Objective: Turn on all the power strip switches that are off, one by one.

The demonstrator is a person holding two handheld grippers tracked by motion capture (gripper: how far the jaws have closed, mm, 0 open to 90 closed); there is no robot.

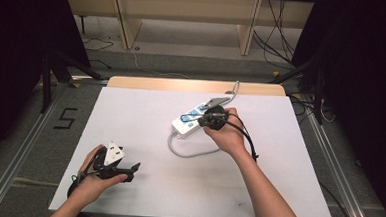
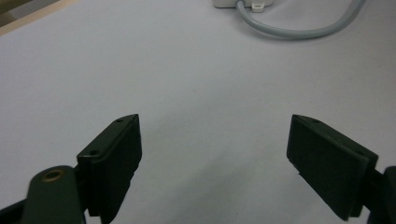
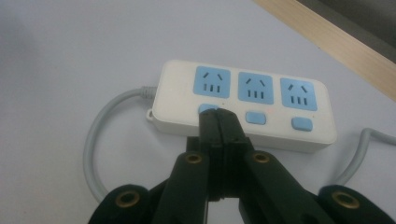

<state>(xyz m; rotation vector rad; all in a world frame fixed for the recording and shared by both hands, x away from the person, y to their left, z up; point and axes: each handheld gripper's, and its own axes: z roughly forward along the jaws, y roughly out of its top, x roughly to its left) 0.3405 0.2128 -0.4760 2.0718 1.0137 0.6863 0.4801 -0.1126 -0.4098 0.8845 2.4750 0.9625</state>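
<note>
One readable mark: a black numeral "5" on the grey floor, left of the tabletop. The power strip carries no legible print on its white face.

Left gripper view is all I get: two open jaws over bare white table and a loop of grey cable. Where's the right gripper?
Observer: The right gripper is at the white power strip, jaws shut, tips at its end blue button.
Operator: How many buttons?
Observer: Three blue ones, one under each of three blue sockets.
Operator: Anything plugged in?
Observer: No, the sockets are bare.
</note>
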